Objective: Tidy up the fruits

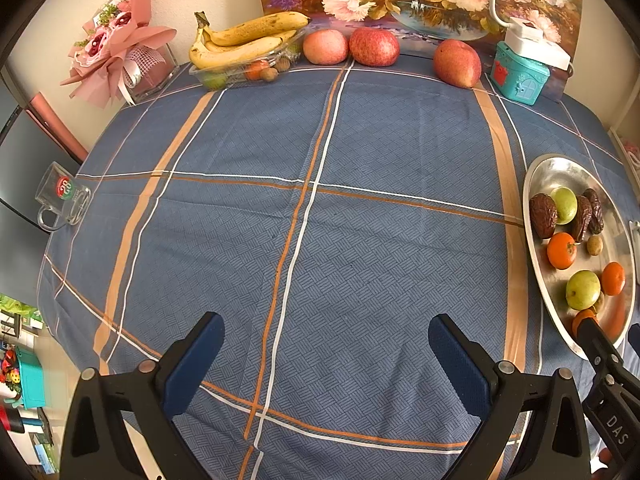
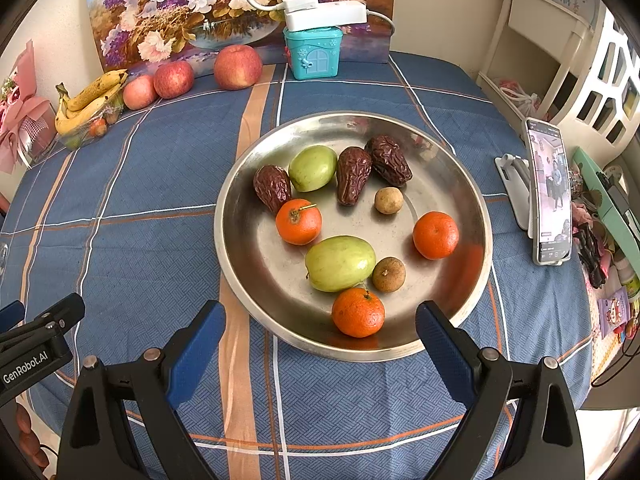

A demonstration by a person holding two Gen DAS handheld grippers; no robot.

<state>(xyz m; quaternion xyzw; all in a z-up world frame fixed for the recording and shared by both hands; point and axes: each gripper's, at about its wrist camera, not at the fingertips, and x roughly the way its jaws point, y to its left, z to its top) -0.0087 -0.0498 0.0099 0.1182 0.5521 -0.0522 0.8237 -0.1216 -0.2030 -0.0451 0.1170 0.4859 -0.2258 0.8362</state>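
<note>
Both grippers are wide open and hold nothing — the left gripper [image 1: 326, 364] hangs over bare blue cloth, the right gripper [image 2: 320, 354] at the near rim of the silver plate [image 2: 476, 200]. In the plate lie oranges [image 2: 299, 222], green fruits [image 2: 340, 263] and dates [image 2: 353, 175]. Bananas [image 1: 240, 40] and apples [image 1: 374, 46] sit along the table's far edge.

three tangerines [image 2: 298, 221], two green fruits [image 2: 340, 263], three dates [image 2: 353, 175], two longans [image 2: 388, 200], three apples [image 2: 237, 67]

Black claw [image 2: 320, 344] frames, blue pads [image 2: 196, 354], silver screws.
</note>
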